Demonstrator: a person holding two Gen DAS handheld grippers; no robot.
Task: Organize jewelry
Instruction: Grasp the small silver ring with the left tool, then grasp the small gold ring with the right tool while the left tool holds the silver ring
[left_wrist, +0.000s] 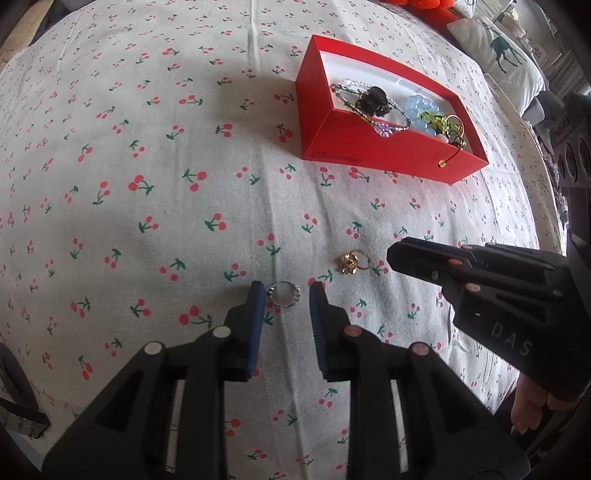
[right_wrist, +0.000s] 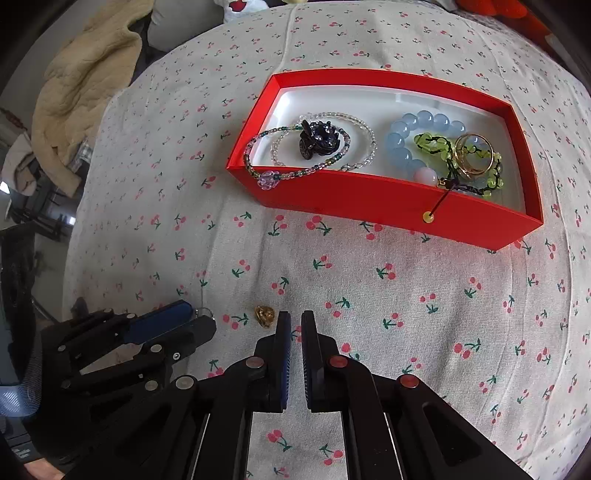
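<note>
Black right gripper (left_wrist: 393, 254) reads "DAS"

A white cloth printed with small red cherries (right_wrist: 369, 280) covered the whole bed, with a raised seam (right_wrist: 286, 40) running toward its far edge. Beyond the far left corner lay a crumpled cream blanket (right_wrist: 88, 77). Past the far right corner rested a white cushion bearing a dark teal deer (left_wrist: 506, 55). A bright orange-red plush item (left_wrist: 424, 5) sat at the far edge, only partly visible.
</note>
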